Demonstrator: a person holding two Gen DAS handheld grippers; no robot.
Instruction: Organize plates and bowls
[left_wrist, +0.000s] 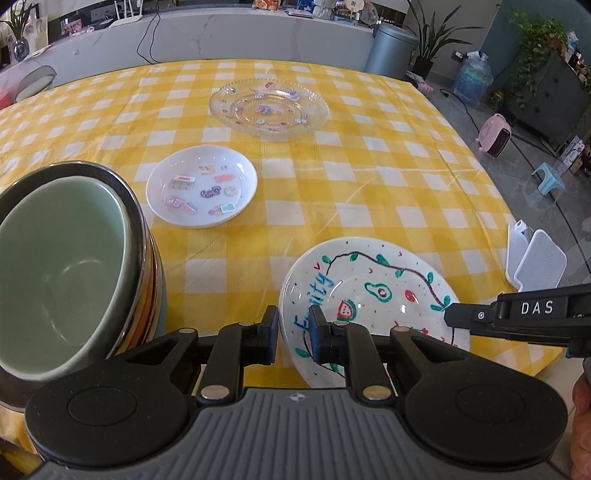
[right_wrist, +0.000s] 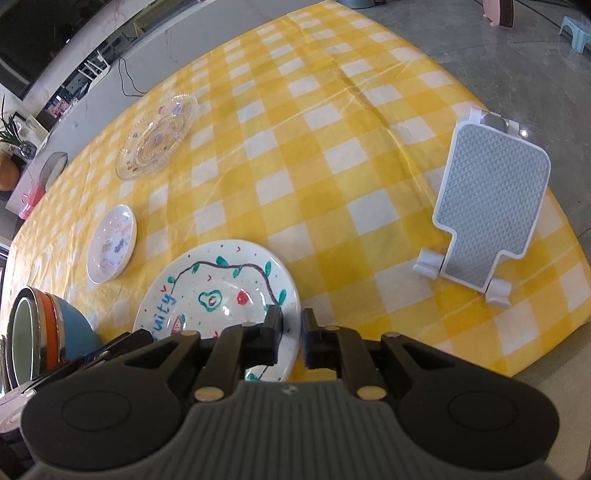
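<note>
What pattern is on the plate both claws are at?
White plate with hand-drawn fruit, a leafy vine and blue lettering; clearest in the right wrist view.

Black hand-held gripper (left_wrist: 293, 334), ribbed grey body, blue pads, silver rivets.
</note>
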